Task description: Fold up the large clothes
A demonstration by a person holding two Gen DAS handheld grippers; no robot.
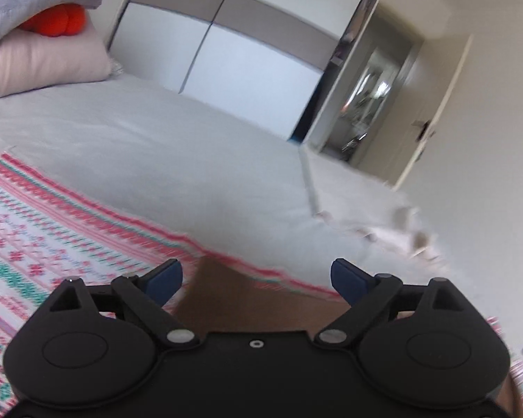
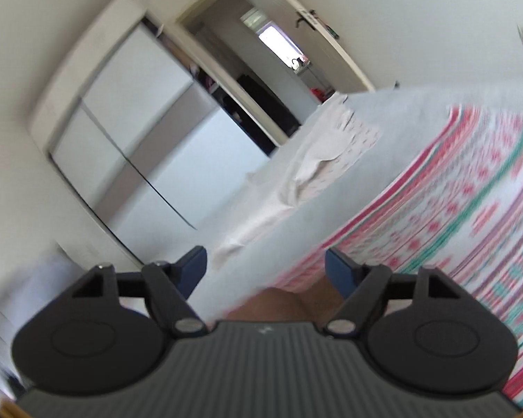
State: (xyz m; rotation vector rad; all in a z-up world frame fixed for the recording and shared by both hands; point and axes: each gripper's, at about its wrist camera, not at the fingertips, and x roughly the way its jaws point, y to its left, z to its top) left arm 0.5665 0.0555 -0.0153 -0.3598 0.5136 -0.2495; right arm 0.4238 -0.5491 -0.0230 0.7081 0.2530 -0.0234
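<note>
Grey bed (image 1: 157, 146) — patterned cloth (image 1: 45, 230) flat

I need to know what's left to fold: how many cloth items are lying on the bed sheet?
2: the patterned cloth nearest the grippers, and a crumpled white cloth at the bed's far corner. Others may lie out of view.

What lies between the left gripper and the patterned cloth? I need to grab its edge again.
Nothing visible does. The left gripper hangs open just above the patterned cloth, whose red edge runs right past its fingertips on the grey bed.
</note>
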